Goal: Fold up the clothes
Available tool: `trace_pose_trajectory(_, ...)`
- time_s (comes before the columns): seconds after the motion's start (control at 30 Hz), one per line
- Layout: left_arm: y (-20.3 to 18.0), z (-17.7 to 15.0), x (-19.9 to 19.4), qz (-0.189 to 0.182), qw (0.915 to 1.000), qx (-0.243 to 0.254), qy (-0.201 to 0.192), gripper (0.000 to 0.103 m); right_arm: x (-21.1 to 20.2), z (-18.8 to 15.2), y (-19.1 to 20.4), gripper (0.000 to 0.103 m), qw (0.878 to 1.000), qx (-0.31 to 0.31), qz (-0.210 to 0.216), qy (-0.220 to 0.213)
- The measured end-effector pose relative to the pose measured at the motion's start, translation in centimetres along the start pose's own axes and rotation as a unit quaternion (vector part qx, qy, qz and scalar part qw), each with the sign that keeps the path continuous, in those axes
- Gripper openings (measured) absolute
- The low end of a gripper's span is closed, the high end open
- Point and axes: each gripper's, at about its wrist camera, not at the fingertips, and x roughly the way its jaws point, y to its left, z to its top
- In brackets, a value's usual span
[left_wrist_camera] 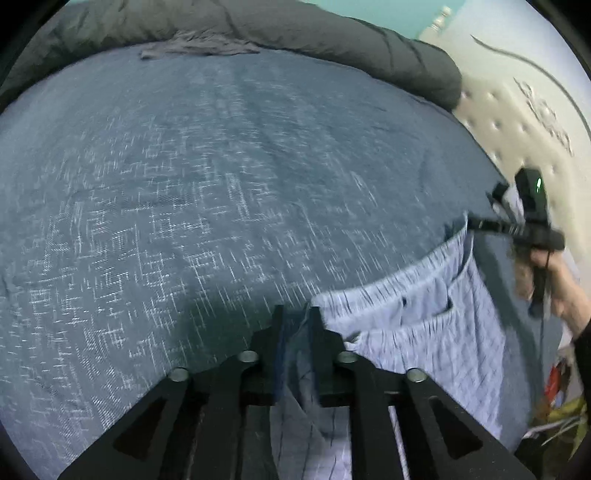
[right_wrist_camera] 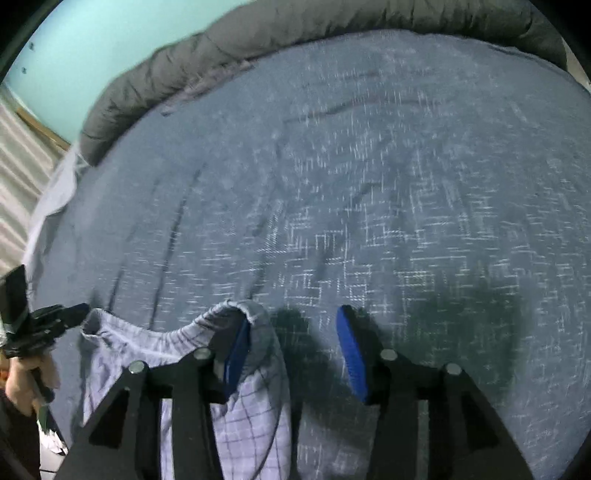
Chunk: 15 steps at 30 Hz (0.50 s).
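A pale checked garment with an elastic waistband [left_wrist_camera: 424, 295] hangs stretched between my two grippers, just above the blue patterned bedspread [left_wrist_camera: 221, 184]. My left gripper [left_wrist_camera: 299, 314] has its jaws a narrow gap apart, with one end of the waistband loose between them. In the right wrist view the garment [right_wrist_camera: 255, 424] drapes over the left blue pad [right_wrist_camera: 236, 354]. My right gripper [right_wrist_camera: 293, 314] stands wide open, and the other pad [right_wrist_camera: 351, 350] is bare. Each gripper also shows in the other's view: the right gripper [left_wrist_camera: 476, 223] and the left gripper [right_wrist_camera: 79, 308].
A rolled dark grey quilt [left_wrist_camera: 332, 33] lies along the bed's far edge, with a crumpled grey cloth [left_wrist_camera: 199, 46] beside it. A cream tufted headboard [left_wrist_camera: 517, 122] stands to the right. A person's hand [left_wrist_camera: 569, 295] holds the right gripper. Coloured clutter [left_wrist_camera: 565, 406] lies low at the right.
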Motion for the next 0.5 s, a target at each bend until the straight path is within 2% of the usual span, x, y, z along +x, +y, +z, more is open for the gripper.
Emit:
trace_pose_trajectory(0.07, -0.4, -0.5, -0.1, -0.001, 1.0, 0.006, 0.0, 0.027, -1.0, -0.4, -0.5, 0.053, 1.0, -0.003, 0.01, -0.01)
trace_pose_trajectory(0.13, -0.4, -0.7, 0.2, -0.001, 1.0, 0.004, 0.003, 0.028, -1.1, -0.6, -0.9, 0.058, 1.0, 0.002, 0.003, 0.0)
trace_pose_trajectory(0.23, -0.6, -1.0, 0.7, 0.001, 1.0, 0.004, 0.005, 0.028, -0.5, -0.2, -1.4, 0.059, 1.0, 0.011, 0.0, 0.024)
trace_pose_trajectory(0.33, -0.6, -1.1, 0.8, 0.005, 0.9999, 0.011, -0.001, 0.028, -0.8, 0.0, -1.4, 0.06, 0.999, 0.032, 0.014, 0.023)
trace_pose_trajectory(0.5, -0.4, -0.9, 0.2, 0.002, 0.9997, 0.018, -0.016, 0.028, -1.6, 0.4, -1.6, 0.065, 0.999, 0.046, 0.01, 0.02)
